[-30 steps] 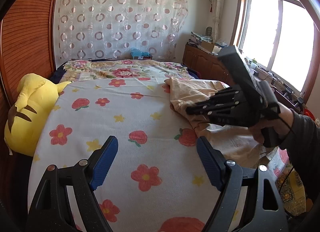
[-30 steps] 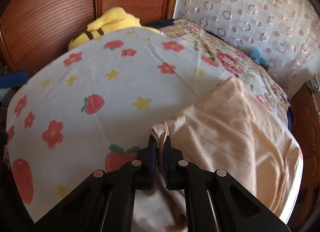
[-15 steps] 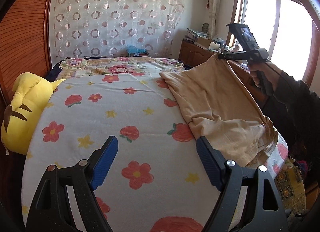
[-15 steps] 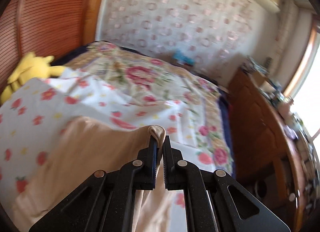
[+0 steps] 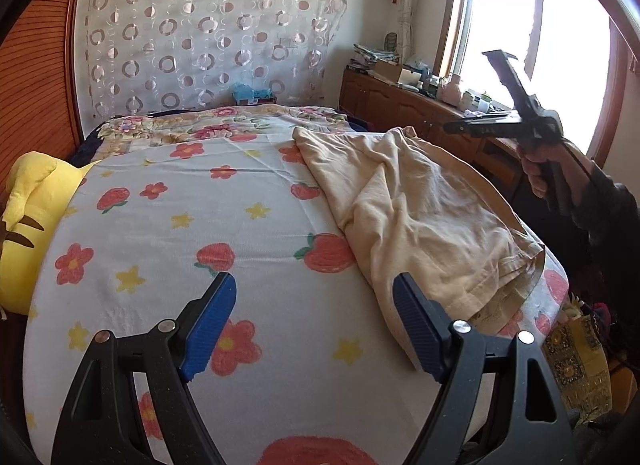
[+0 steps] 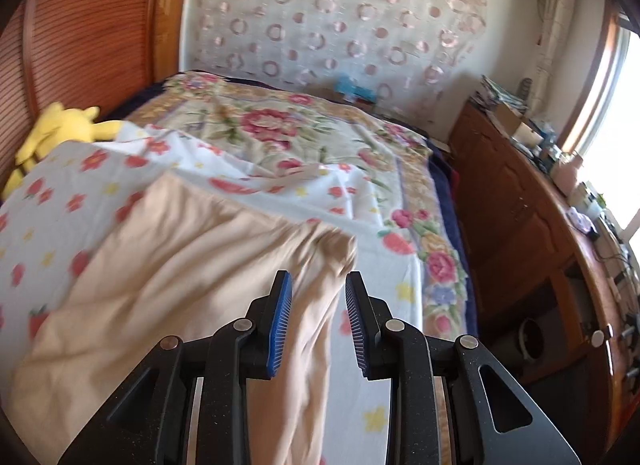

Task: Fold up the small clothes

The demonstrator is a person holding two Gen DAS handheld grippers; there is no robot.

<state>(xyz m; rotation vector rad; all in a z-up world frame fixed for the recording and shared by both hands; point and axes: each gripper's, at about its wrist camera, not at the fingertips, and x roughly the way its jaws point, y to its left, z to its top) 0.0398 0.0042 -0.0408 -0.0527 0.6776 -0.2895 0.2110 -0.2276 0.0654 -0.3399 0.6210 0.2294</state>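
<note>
In the left wrist view, the left gripper hovers over the flowered sheet with its jaws wide apart and nothing between them. The beige garment lies rumpled along the right side of the bed, near a yellow plush toy at the left. In the right wrist view, the right gripper is opening; the garment lies below, not pressed by the pads.
</note>
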